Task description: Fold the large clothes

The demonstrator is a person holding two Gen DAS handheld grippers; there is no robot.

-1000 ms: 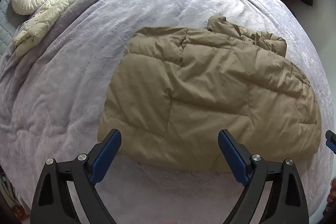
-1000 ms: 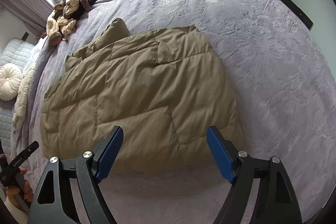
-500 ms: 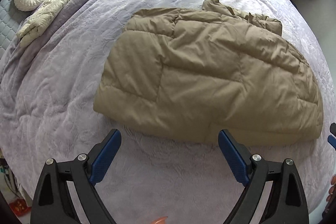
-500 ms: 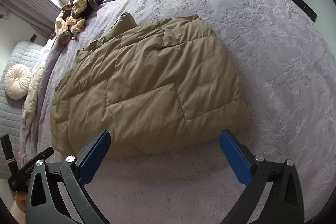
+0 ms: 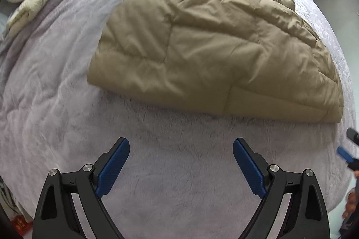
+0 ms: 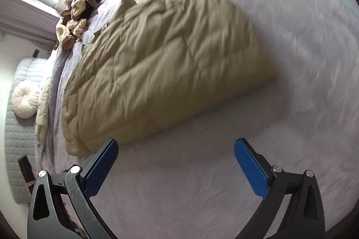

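Left tongs and right tongs: both spread wide over bare bedspread, nothing between the blue pads; the right pair has just been opening. Folded tan quilted coat: flat on the lilac bed, just beyond both pairs, its near folded edge towards them. Far edge of the bed: heap of striped cream clothes. Far left: round cream cushion at the head of the bed.
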